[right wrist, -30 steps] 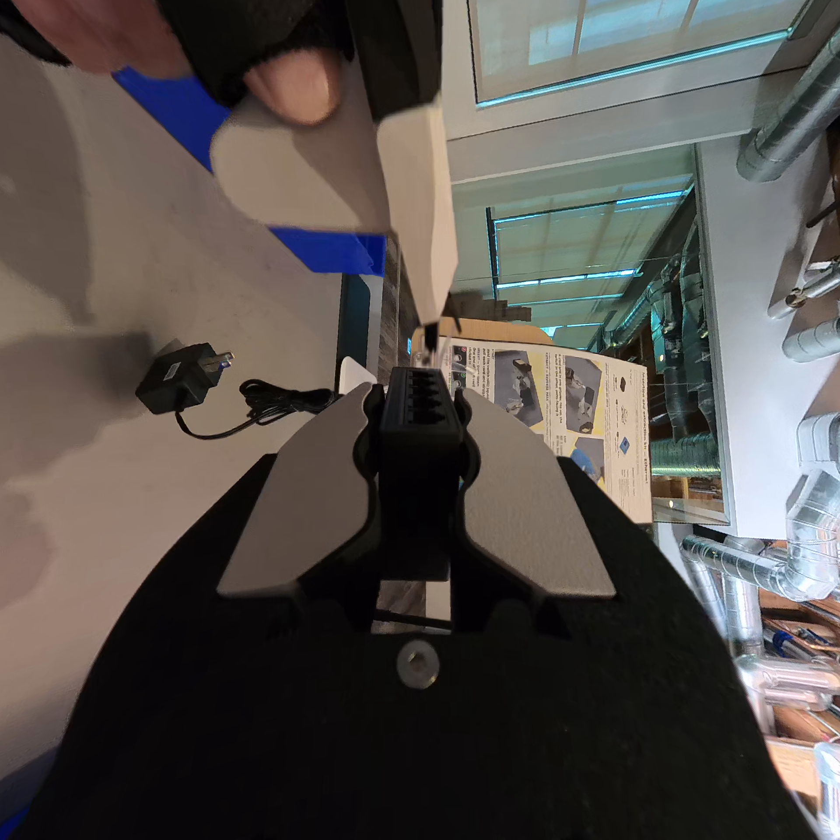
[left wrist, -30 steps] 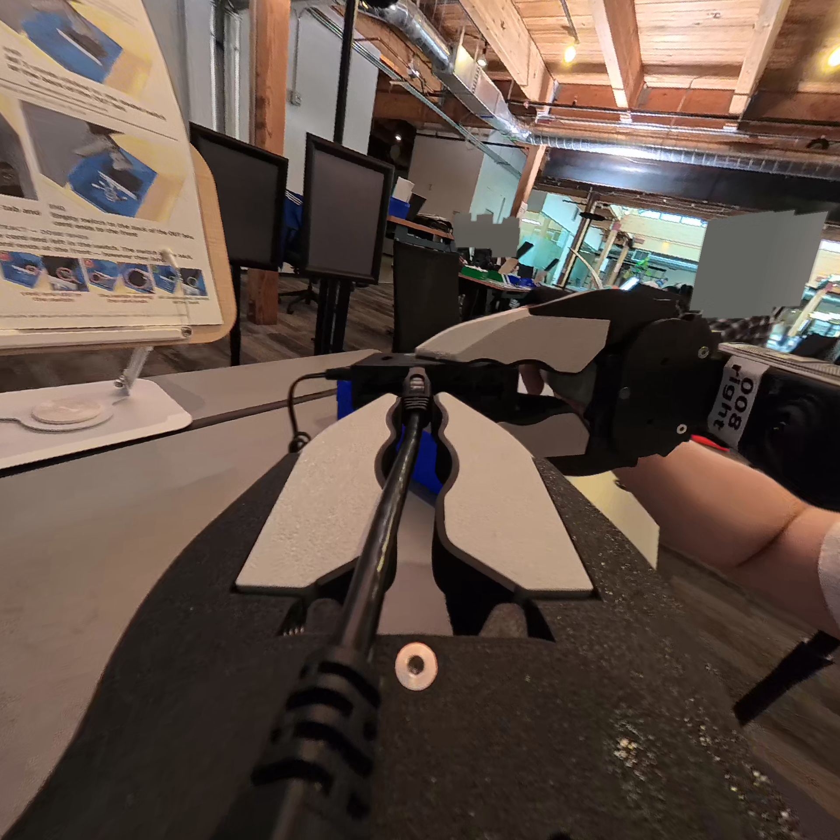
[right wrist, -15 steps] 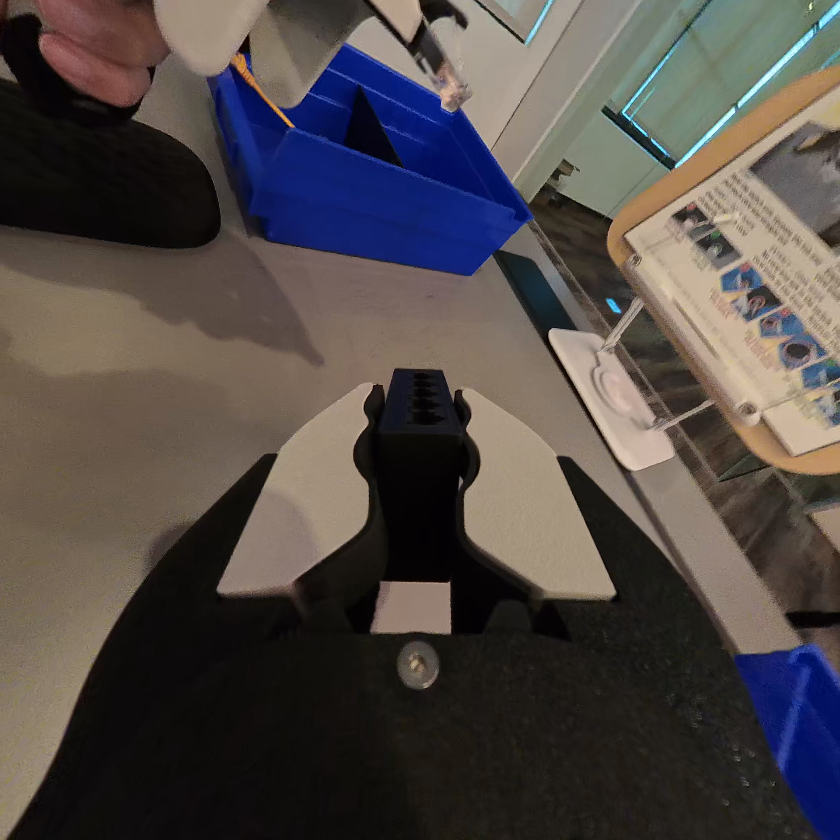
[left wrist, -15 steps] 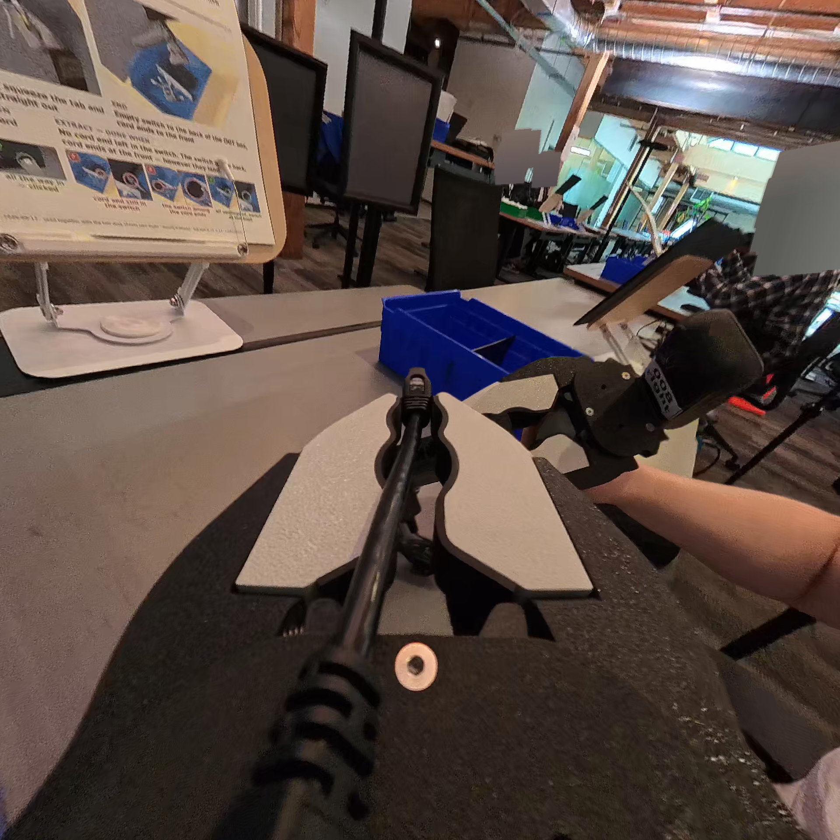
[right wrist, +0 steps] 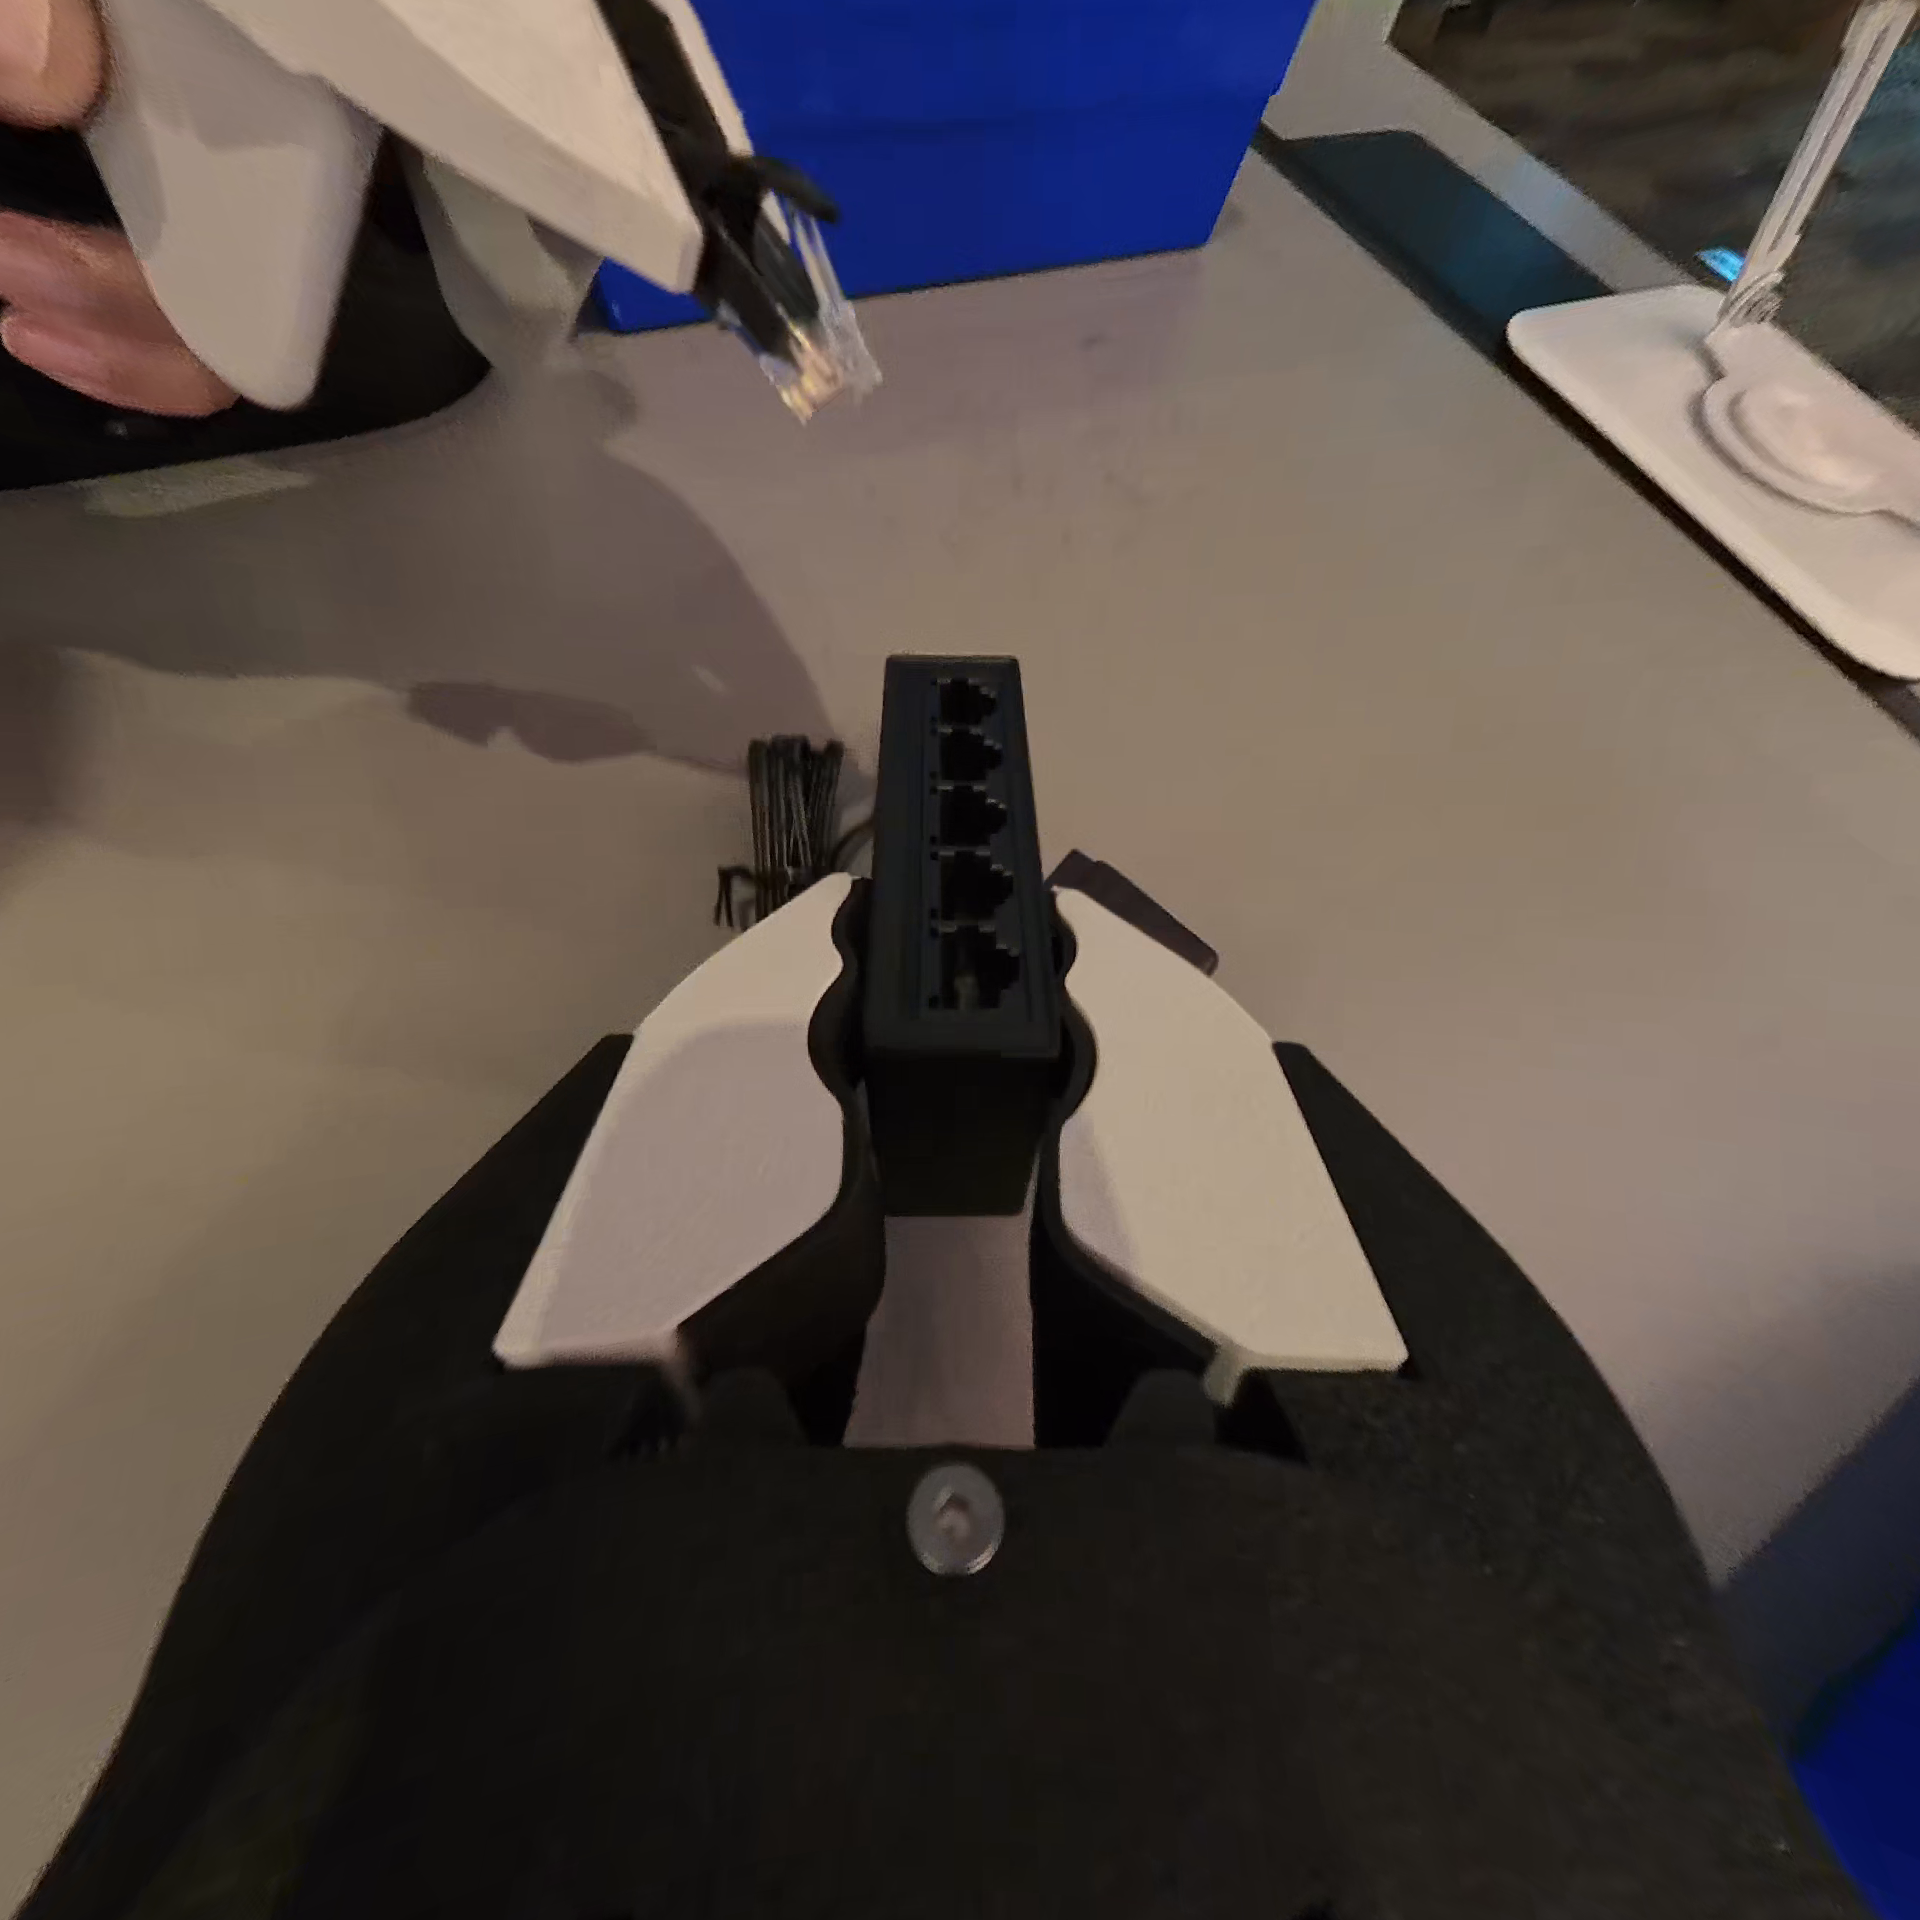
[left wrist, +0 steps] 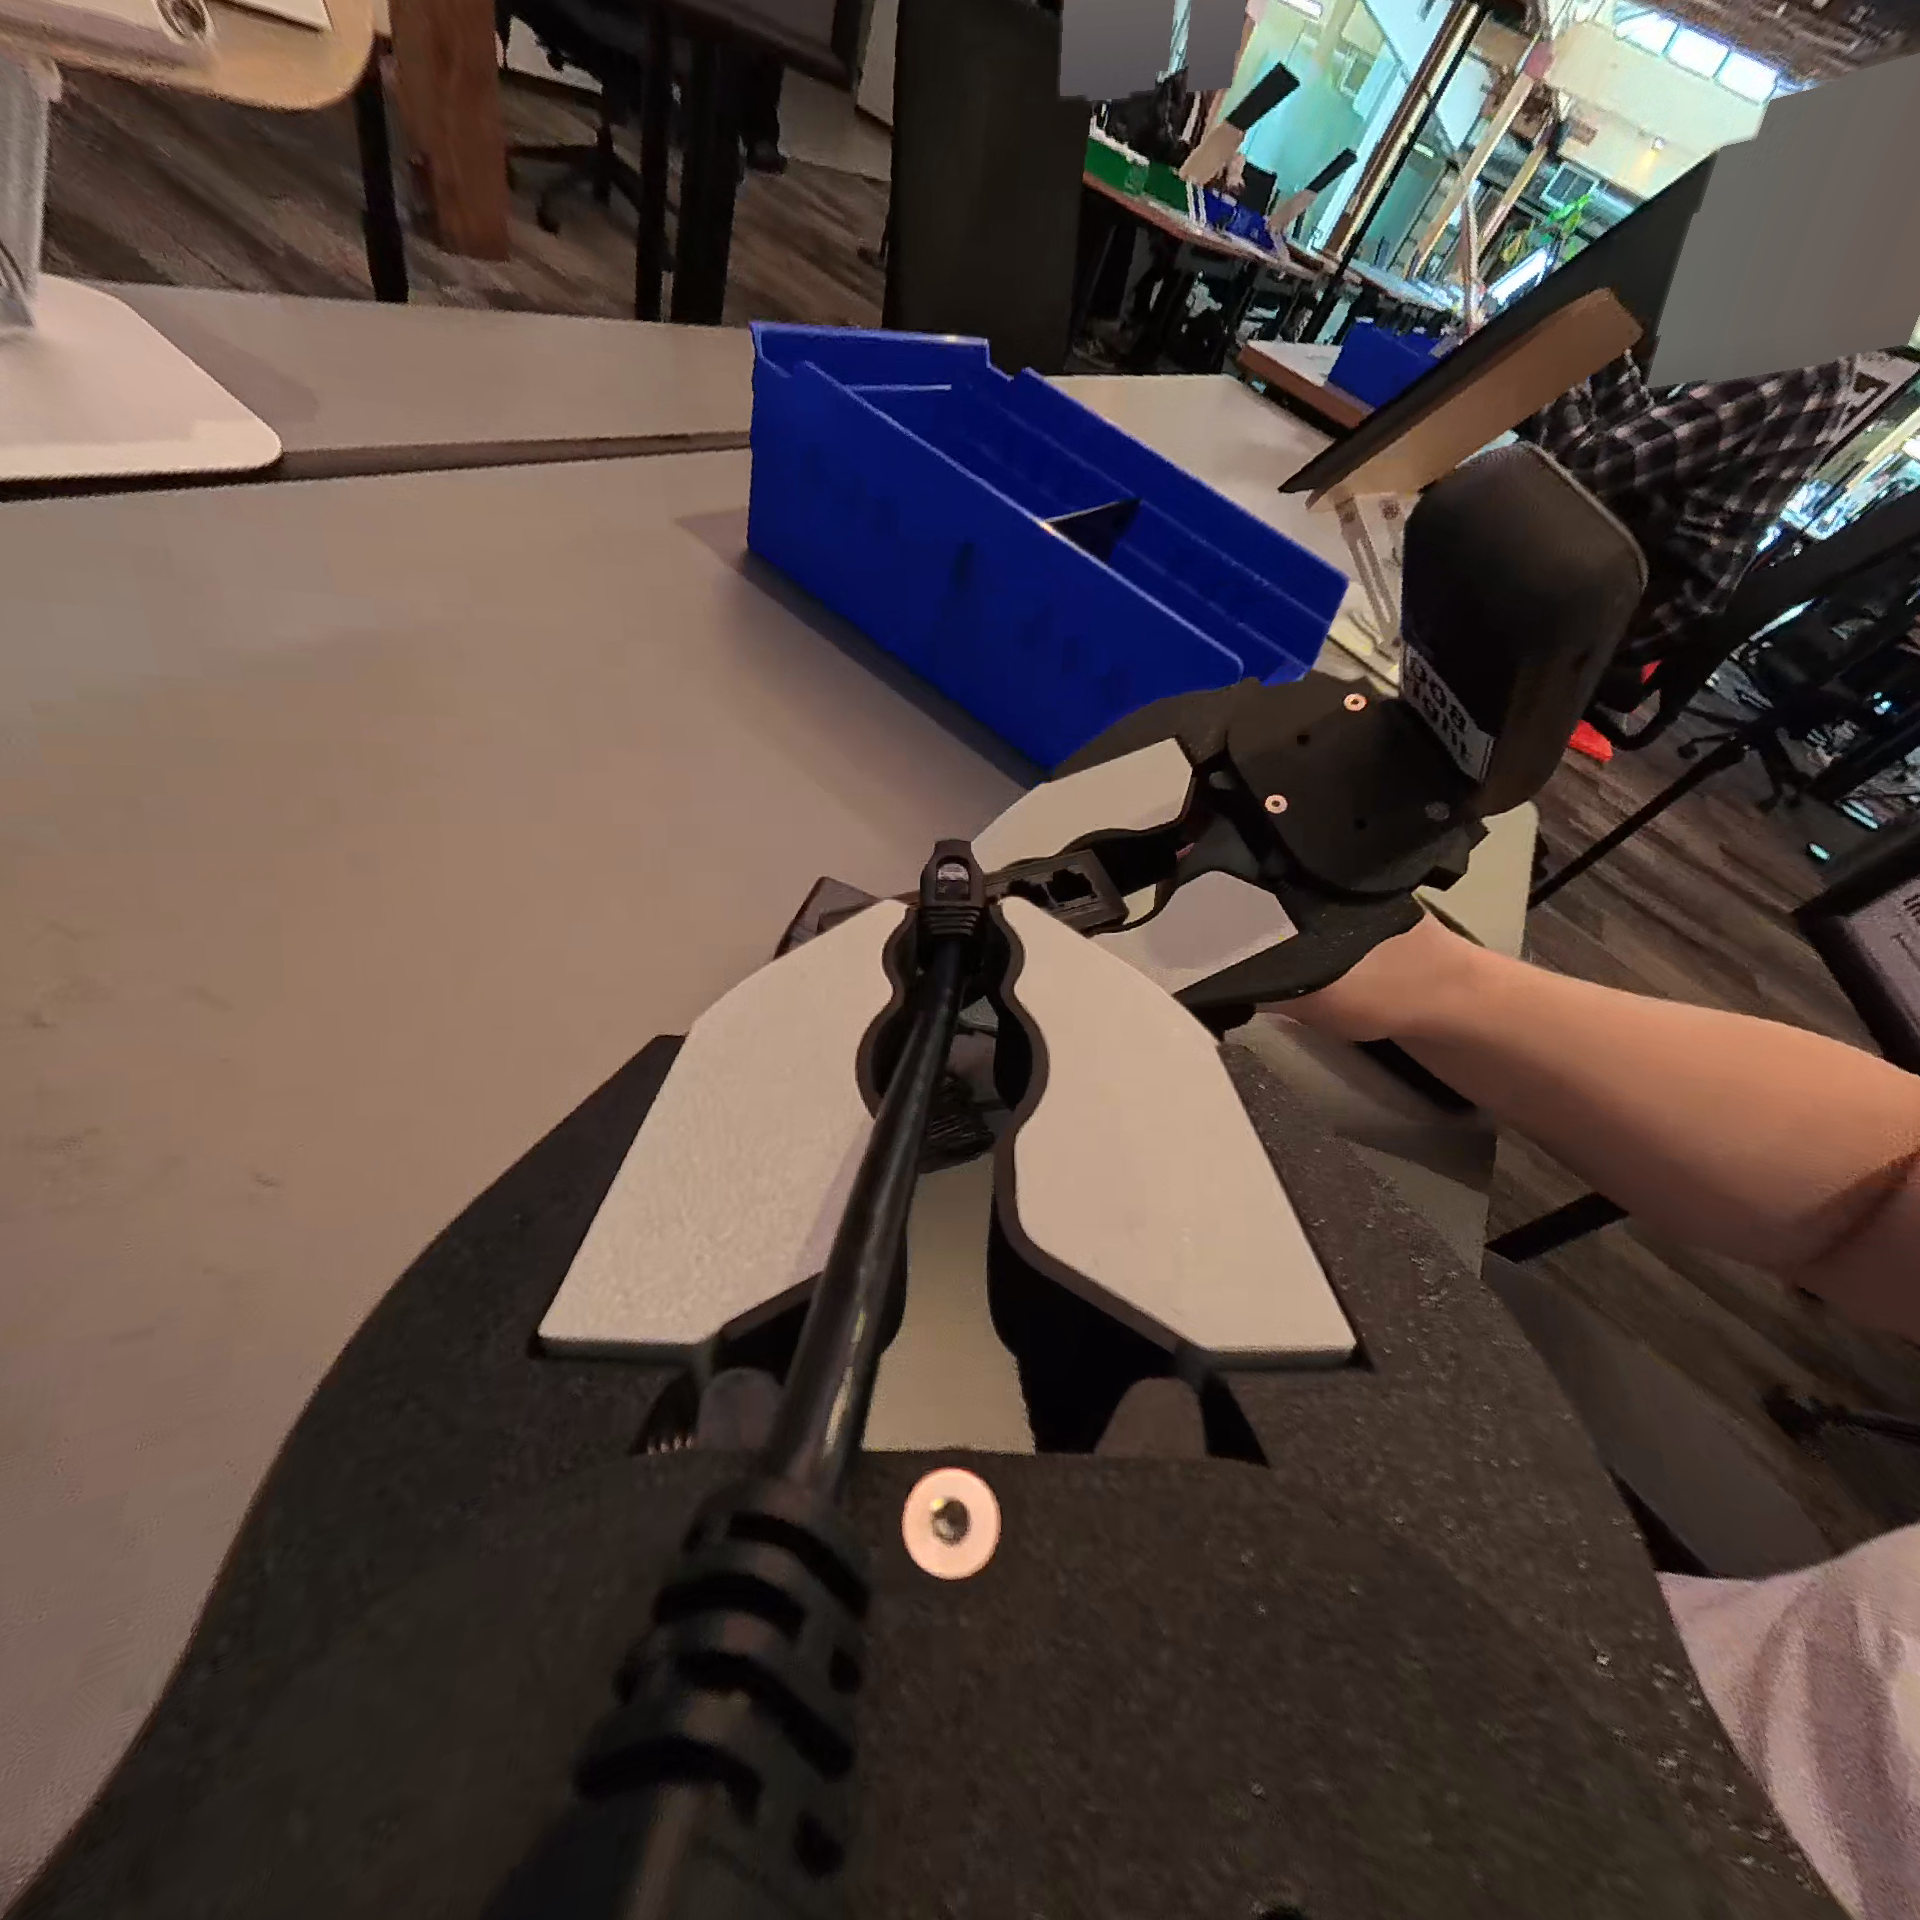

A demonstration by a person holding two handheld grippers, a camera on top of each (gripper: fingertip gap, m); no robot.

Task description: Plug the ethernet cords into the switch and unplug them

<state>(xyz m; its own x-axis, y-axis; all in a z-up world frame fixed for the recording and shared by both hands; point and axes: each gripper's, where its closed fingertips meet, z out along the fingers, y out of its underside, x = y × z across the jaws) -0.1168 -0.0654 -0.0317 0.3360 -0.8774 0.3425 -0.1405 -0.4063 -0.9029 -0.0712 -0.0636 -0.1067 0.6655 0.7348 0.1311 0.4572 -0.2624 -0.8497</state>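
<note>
In the left wrist view my left gripper (left wrist: 954,920) is shut on a black ethernet cord (left wrist: 904,1132); its booted plug (left wrist: 954,878) sticks out past the fingertips. In the right wrist view my right gripper (right wrist: 956,904) is shut on the black switch (right wrist: 961,831), whose row of empty ports faces the camera, low over the grey table (right wrist: 1299,675). The left gripper (right wrist: 717,239) shows there at the upper left, with the cord's clear plug tip (right wrist: 816,348) in the air, apart from the switch. The switch (left wrist: 1070,888) and the right gripper (left wrist: 1039,868) also show just beyond my left fingertips.
A blue bin (left wrist: 997,551) stands on the table behind both grippers. A bundled black wire (right wrist: 795,805) lies on the table left of the switch. A white stand base (right wrist: 1745,436) sits at the right, and a person's forearm (left wrist: 1558,1070) reaches in from the right. The grippers' ends are close to 9 centimeters from one another.
A second ago the plug stood right at the switch; since then they have moved apart. Both grippers have tilted down and come lower over the table, each still holding its object.
</note>
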